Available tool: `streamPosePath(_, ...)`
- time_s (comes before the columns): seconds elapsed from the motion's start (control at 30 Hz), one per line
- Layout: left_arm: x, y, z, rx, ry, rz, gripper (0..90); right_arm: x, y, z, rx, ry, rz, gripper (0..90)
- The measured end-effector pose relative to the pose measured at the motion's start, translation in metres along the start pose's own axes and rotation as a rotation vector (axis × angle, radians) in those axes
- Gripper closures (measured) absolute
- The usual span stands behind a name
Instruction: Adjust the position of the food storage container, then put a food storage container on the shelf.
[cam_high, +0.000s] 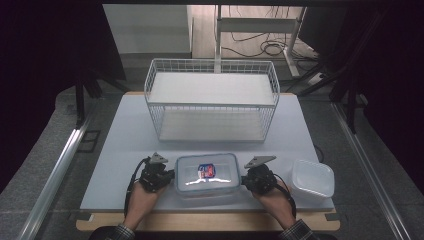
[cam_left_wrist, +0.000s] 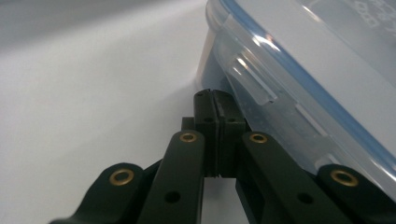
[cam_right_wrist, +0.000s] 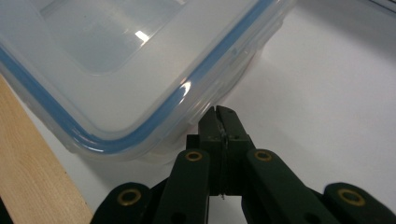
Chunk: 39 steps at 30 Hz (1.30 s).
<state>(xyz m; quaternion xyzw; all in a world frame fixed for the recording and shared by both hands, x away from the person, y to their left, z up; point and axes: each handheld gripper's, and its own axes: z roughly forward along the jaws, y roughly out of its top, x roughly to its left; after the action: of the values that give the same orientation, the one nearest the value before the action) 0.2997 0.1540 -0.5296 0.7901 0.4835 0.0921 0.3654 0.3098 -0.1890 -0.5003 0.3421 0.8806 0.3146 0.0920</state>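
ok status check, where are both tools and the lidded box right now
Left tool shut, tip at the lidded box left end. Right tool shut, tip at its right end. Box flat on table. Wire basket beyond, open tub to the right, both apart.

Each hand holds a black gripper, the left gripper (cam_high: 167, 176) and the right gripper (cam_high: 246, 181), and each carries a grey three-cornered plate on top and trails a black cable back along the forearm. Up close, the jaws are matte black bars with brass-ringed screw holes and dark flat pads. The person's cuffs are plaid.
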Motion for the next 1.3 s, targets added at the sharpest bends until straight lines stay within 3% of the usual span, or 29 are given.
streamPosePath(0.1,0.000,0.002,0.001,0.001,0.000,0.019,89.2,0.000,-0.001,-0.001,0.001,-0.002,-0.005,89.4)
streamPosePath(0.2,0.004,0.001,-0.003,0.000,0.012,0.017,80.3,-0.001,-0.003,-0.005,-0.005,0.001,-0.008,86.4)
streamPosePath(0.33,0.008,-0.002,-0.012,-0.009,0.039,0.016,70.7,-0.002,-0.004,-0.010,-0.011,-0.037,-0.021,81.5)
streamPosePath(0.47,0.013,-0.011,-0.023,-0.009,0.083,0.016,45.7,-0.009,-0.006,-0.021,-0.052,-0.088,-0.022,65.2)
streamPosePath(0.5,0.013,-0.011,-0.023,-0.009,0.083,0.016,39.6,-0.009,-0.006,-0.021,-0.052,-0.088,-0.022,65.2)
streamPosePath(0.53,0.017,-0.014,-0.028,-0.024,0.066,0.002,33.1,-0.013,-0.005,-0.026,-0.073,-0.095,-0.012,55.6)
streamPosePath(0.6,0.020,-0.015,-0.033,-0.053,0.047,-0.011,23.4,-0.016,-0.005,-0.029,-0.089,-0.087,-0.008,48.8)
streamPosePath(0.73,0.023,-0.016,-0.040,-0.092,0.060,-0.024,11.6,-0.022,-0.004,-0.038,-0.133,-0.082,0.008,34.1)
streamPosePath(0.8,0.024,-0.015,-0.044,-0.123,0.063,-0.022,10.6,-0.023,-0.004,-0.040,-0.150,-0.069,0.017,30.0)
streamPosePath(0.9,0.023,-0.014,-0.049,-0.162,0.026,-0.003,6.2,-0.024,0.001,-0.045,-0.209,0.014,0.047,15.4)
streamPosePath(0.97,0.018,-0.010,-0.053,-0.157,0.016,0.032,6.1,-0.021,0.003,-0.044,-0.210,0.020,0.037,10.3)
streamPosePath(1.07,0.013,-0.006,-0.054,-0.147,0.004,0.036,6.3,-0.016,0.005,-0.039,-0.208,0.056,0.013,6.1)
streamPosePath(1.1,0.008,-0.001,-0.055,-0.139,-0.041,0.025,6.3,-0.014,0.006,-0.037,-0.208,0.064,0.005,5.3)
streamPosePath(1.13,0.008,-0.001,-0.055,-0.139,-0.041,0.025,6.5,-0.014,0.006,-0.037,-0.208,0.064,0.005,5.3)
streamPosePath(1.17,0.003,0.003,-0.055,-0.123,-0.096,0.019,6.0,-0.011,0.009,-0.032,-0.200,0.077,-0.009,2.9)
streamPosePath(1.23,-0.003,0.006,-0.053,-0.111,-0.148,0.037,3.7,-0.009,0.010,-0.028,-0.198,0.090,0.003,2.4)
streamPosePath(1.3,-0.007,0.009,-0.048,-0.095,-0.186,0.045,2.0,-0.007,0.013,-0.023,-0.161,0.106,0.015,2.5)
